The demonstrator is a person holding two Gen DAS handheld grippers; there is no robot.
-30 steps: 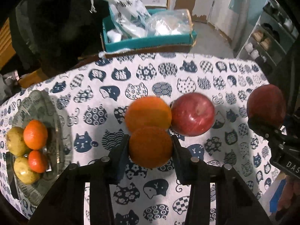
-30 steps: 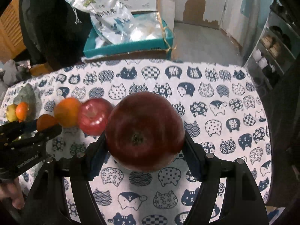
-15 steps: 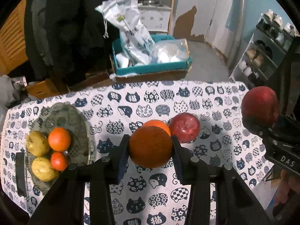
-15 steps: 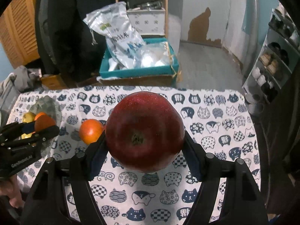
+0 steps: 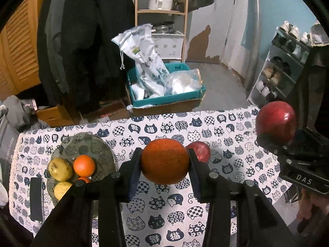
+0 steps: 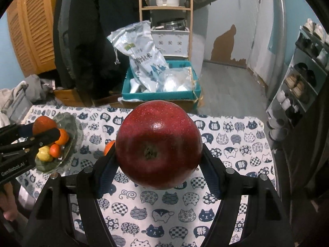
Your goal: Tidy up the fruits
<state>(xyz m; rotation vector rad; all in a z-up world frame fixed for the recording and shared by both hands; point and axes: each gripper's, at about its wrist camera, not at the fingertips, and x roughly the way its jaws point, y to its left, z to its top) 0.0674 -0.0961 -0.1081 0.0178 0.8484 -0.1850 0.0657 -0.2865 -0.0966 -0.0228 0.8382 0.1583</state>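
My left gripper (image 5: 165,164) is shut on an orange (image 5: 164,158), held well above the cat-print tablecloth (image 5: 226,129). My right gripper (image 6: 159,158) is shut on a large dark red apple (image 6: 158,144), also lifted; the apple (image 5: 276,121) shows at the right of the left wrist view. A smaller red apple (image 5: 201,151) lies on the cloth behind the held orange. Another orange (image 6: 109,146) on the cloth peeks out beside the right gripper's left finger. A glass plate (image 5: 90,140) at the left holds two oranges and two yellow fruits.
A flat black object (image 5: 36,197) lies on the cloth by the plate. Beyond the table's far edge stands a teal box (image 5: 164,99) with plastic bags. Dark coats hang at the back left, and a shoe rack (image 5: 281,76) stands at the right.
Both grippers have risen with their fruits and tilted up, so the table looks farther and more of the room shows. The loose orange is now hidden behind the held one in the left wrist view.
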